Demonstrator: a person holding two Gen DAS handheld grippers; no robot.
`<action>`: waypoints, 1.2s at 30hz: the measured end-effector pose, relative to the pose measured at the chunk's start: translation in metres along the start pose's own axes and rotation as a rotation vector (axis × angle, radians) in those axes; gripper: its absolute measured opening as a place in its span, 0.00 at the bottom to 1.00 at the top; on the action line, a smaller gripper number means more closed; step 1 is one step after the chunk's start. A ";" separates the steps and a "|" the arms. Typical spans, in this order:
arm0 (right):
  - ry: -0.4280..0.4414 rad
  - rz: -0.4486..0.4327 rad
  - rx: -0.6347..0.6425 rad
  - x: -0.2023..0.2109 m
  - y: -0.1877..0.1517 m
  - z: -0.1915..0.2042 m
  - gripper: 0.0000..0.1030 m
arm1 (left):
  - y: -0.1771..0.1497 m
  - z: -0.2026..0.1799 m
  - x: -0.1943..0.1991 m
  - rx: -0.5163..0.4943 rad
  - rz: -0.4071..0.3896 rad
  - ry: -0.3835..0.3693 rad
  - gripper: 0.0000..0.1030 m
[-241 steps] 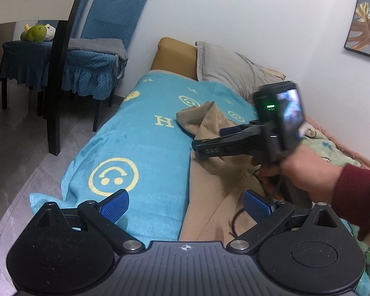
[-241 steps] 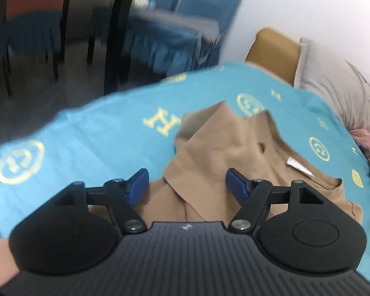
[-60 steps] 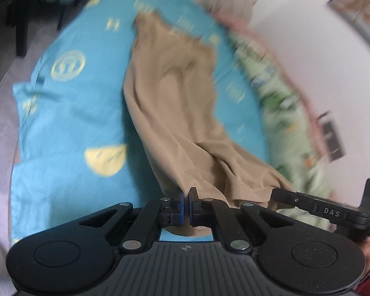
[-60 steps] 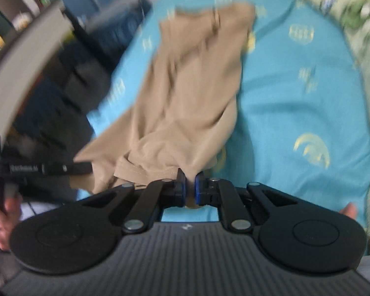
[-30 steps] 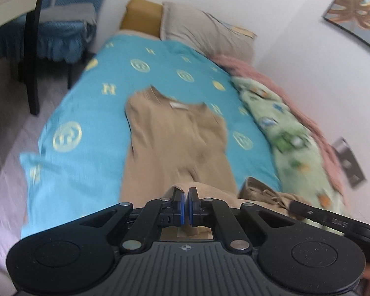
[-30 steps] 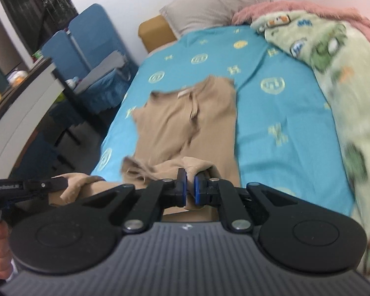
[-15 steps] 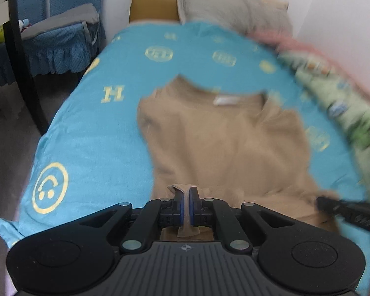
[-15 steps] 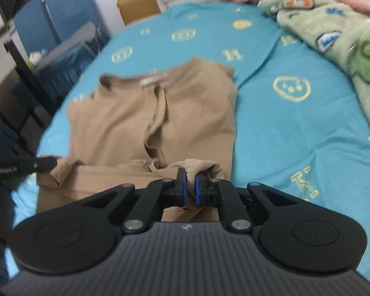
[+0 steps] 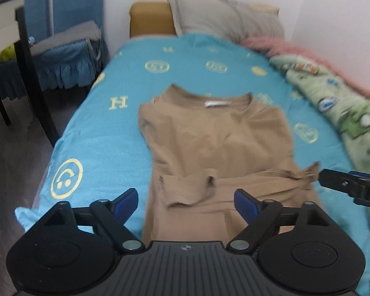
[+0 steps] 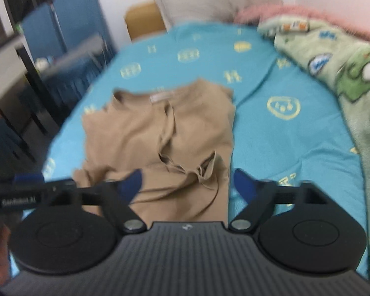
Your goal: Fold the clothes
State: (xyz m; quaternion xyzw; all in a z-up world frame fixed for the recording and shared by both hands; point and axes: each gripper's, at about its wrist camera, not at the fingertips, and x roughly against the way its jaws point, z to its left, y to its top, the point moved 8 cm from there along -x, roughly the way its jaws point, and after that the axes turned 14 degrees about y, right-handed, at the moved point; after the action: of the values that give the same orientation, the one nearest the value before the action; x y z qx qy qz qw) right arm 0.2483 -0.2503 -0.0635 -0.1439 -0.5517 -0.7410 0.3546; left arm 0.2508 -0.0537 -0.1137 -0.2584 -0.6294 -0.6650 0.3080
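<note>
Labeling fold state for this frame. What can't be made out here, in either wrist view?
- Tan shirt hem: both views, hidden behind the gripper bodies.
- Neck label text: too small in the left view, blurred in the right.
- Right gripper in the left view: cut off by the frame edge.
- Bedspread prints: right view, motion-blurred.

I saw a bed (image 9: 106, 133) against white walls (image 9: 333, 12), a grey pillow (image 9: 224, 17) at its head, blue chairs (image 9: 69, 37) beside it.
</note>
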 end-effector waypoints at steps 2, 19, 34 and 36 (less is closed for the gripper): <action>0.004 -0.026 0.019 0.016 -0.006 0.009 0.82 | -0.005 0.001 0.023 0.028 -0.031 -0.026 0.94; 0.162 -0.113 -0.423 0.090 -0.080 0.007 0.82 | -0.107 0.025 0.053 0.364 0.281 -0.233 0.97; 0.237 -0.118 -1.021 0.009 -0.139 -0.023 0.78 | -0.129 0.040 -0.021 0.810 0.327 -0.364 0.90; 0.215 -0.170 -1.009 0.004 -0.135 -0.026 0.72 | -0.130 0.046 -0.026 0.868 0.311 -0.370 0.83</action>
State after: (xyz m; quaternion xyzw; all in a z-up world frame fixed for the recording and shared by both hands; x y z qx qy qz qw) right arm 0.1582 -0.2570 -0.1672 -0.1747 -0.0962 -0.9514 0.2345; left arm 0.1706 -0.0029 -0.2180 -0.3108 -0.8462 -0.2309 0.3660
